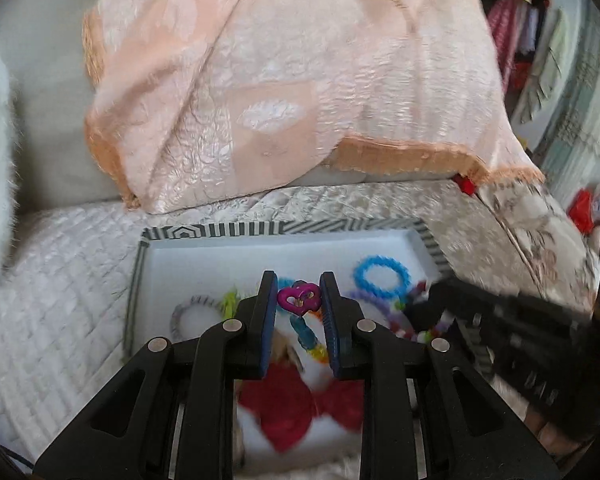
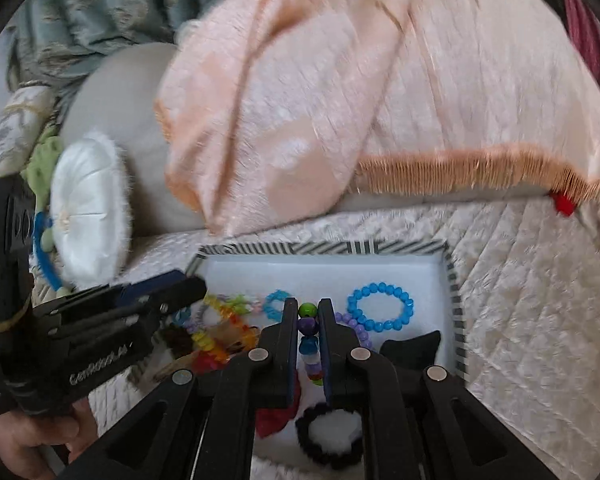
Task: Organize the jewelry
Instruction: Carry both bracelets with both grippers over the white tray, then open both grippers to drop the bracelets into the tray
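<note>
Left gripper jaws pinch a magenta heart bead; right gripper jaws pinch the bead strand, hanging lengthwise

We are in a home bedroom: quilted bedspread, peach blanket, hanging clothes.
</note>
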Demonstrator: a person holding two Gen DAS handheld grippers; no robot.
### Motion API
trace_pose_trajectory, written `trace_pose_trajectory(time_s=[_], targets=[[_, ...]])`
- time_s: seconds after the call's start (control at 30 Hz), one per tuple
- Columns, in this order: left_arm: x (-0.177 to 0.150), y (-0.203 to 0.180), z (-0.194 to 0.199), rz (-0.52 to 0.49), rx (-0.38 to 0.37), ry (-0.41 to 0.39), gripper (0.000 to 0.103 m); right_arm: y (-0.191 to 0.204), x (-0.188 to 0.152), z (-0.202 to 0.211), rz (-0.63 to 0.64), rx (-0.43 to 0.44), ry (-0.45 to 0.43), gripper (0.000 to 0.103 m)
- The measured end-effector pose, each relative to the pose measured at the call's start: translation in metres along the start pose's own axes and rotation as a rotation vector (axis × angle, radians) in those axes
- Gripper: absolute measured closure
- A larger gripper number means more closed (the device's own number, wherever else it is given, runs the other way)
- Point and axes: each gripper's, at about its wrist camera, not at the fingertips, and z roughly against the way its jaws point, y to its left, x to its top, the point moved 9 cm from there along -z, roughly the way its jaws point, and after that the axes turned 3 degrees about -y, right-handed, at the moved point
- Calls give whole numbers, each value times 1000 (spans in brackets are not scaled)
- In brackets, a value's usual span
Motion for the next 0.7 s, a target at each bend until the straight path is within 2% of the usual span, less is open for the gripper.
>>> trace_pose_trajectory(time_s=[0.13, 0.27, 0.37, 0.43, 0.53, 0.63, 0.7], targets=[[1, 36, -33, 76, 61, 28, 83, -1, 1, -36, -18, 22, 47, 94], [-8, 60, -51, 98, 115, 75, 83, 4, 14, -53, -44, 70, 40, 94], [-18, 71, -55, 99, 151, 104, 83, -11, 8, -78, -87, 43, 90, 94], [-21, 74, -58, 75, 175, 109, 83, -29, -2, -91, -120, -7, 137, 94], [-24, 73, -60, 50, 193, 117, 83, -46, -12, -96, -148, -39, 180, 94], [-25, 70, -59, 34, 209, 114, 83, -48, -12, -94, -142, -38, 182, 94], [-26, 67, -60, 12, 221, 122, 77, -48, -12, -93, -121, -62, 192, 92]])
